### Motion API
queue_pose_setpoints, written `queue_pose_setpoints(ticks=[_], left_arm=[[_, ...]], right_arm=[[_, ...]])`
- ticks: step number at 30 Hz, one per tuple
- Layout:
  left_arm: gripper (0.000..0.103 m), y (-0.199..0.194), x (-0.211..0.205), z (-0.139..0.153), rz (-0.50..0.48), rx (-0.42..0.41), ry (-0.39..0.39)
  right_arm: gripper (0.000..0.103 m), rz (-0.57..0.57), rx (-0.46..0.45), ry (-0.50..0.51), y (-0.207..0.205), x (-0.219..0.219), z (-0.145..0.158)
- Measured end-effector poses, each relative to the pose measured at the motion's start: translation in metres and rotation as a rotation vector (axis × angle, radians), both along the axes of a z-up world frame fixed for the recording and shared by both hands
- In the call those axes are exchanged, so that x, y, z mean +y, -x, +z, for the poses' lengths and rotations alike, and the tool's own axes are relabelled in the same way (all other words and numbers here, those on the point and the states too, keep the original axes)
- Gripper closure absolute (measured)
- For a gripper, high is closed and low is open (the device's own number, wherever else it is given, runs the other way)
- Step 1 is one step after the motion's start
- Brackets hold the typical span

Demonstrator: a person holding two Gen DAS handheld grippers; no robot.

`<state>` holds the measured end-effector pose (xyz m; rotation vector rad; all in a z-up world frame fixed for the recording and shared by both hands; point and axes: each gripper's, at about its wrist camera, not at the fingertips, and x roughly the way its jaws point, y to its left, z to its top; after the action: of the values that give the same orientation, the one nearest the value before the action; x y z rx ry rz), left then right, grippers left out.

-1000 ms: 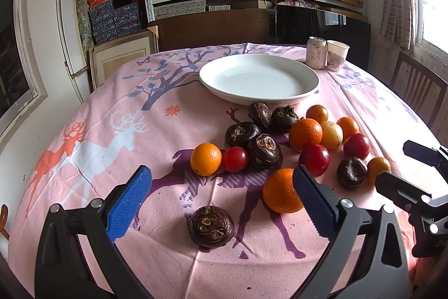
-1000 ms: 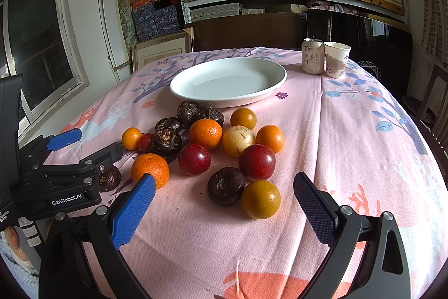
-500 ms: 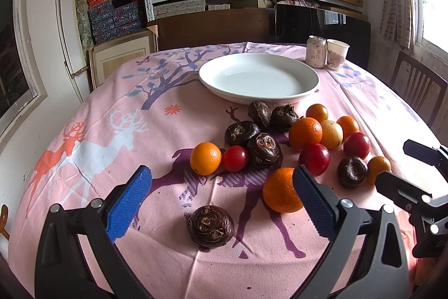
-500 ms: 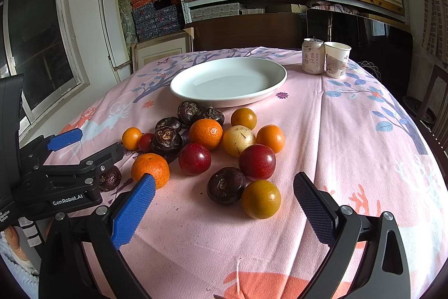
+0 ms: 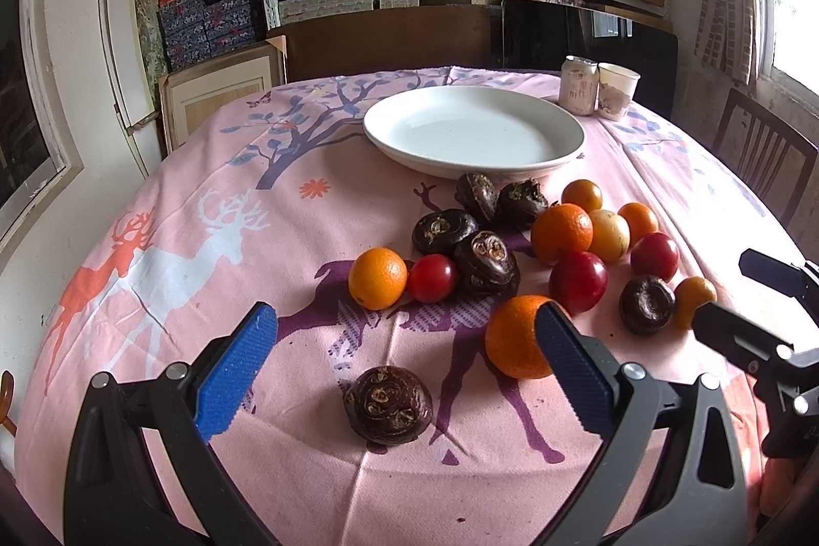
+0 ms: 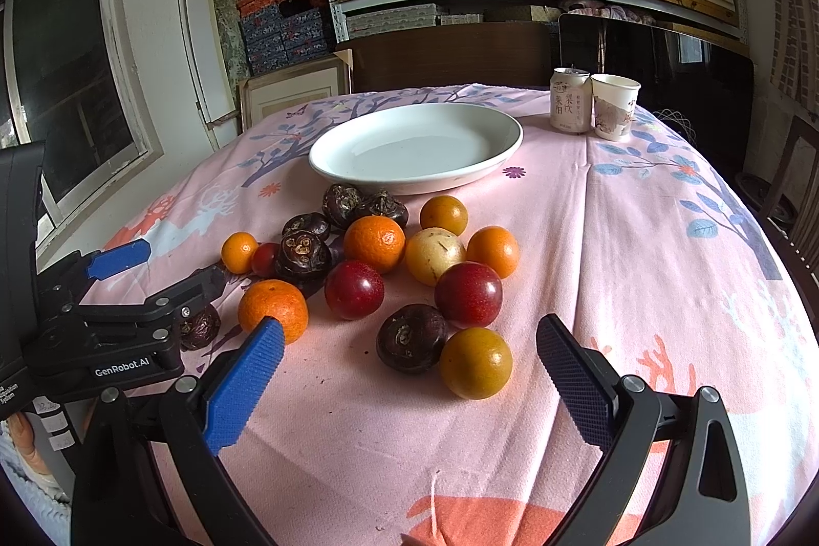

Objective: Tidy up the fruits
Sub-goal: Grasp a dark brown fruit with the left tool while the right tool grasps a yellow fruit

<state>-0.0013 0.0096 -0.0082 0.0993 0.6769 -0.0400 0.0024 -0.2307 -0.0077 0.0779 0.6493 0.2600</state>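
Several fruits lie loose on the pink tablecloth in front of an empty white plate [image 5: 473, 131], which also shows in the right wrist view [image 6: 415, 147]. My left gripper [image 5: 404, 356] is open and empty above the cloth; a dark water chestnut [image 5: 388, 403] lies between its fingers, and an orange [image 5: 514, 344] sits by the right finger. My right gripper [image 6: 407, 374] is open and empty; a yellow-orange fruit [image 6: 476, 362] and a dark chestnut [image 6: 411, 337] lie just ahead between its fingers. Red plums [image 6: 468, 294], oranges [image 6: 374, 243] and more chestnuts [image 6: 303, 255] cluster behind.
A drink can [image 6: 569, 100] and a paper cup [image 6: 614, 106] stand at the back right of the table. The left gripper shows at the left of the right wrist view [image 6: 153, 285]. A chair [image 5: 765, 162] stands at the right. Shelves with boxes fill the back wall.
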Motion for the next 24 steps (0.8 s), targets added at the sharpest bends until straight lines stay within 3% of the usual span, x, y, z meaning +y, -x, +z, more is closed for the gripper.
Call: queue_pose_setpoints(ticks=[5,10,13,15,16,20,24], left_arm=[[0.004,-0.007,0.018,-0.03,-0.026,0.17,-0.014],[0.004,-0.002,0.02,-0.044,-0.098,0.248,-0.11],[0.004,-0.007,0.024,-0.048,-0.131,0.293,-0.082],[0.004,-0.012,0.034,-0.05,-0.164,0.328,-0.013],[0.004,-0.013,0.041,-0.051,-0.188,0.331,0.019],[0.004,-0.004,0.044,-0.052,-0.223,0.322,-0.009],[0.004,-0.009,0.033,-0.045,-0.203,0.294,-0.044]], right_arm=[[0.004,0.051,0.114,-0.029,-0.005,-0.007,-0.015],[0.004,0.047,0.18,0.043,0.005,-0.018,-0.025],[0.004,0.027,0.234,0.064,0.004,-0.03,-0.033],[0.004,0.018,0.275,0.051,0.001,-0.04,-0.039],[0.004,0.028,0.281,0.04,0.0,-0.045,-0.04],[0.003,0.077,0.27,0.055,0.002,-0.048,-0.042],[0.003,0.083,0.267,0.236,0.002,-0.022,-0.043]])
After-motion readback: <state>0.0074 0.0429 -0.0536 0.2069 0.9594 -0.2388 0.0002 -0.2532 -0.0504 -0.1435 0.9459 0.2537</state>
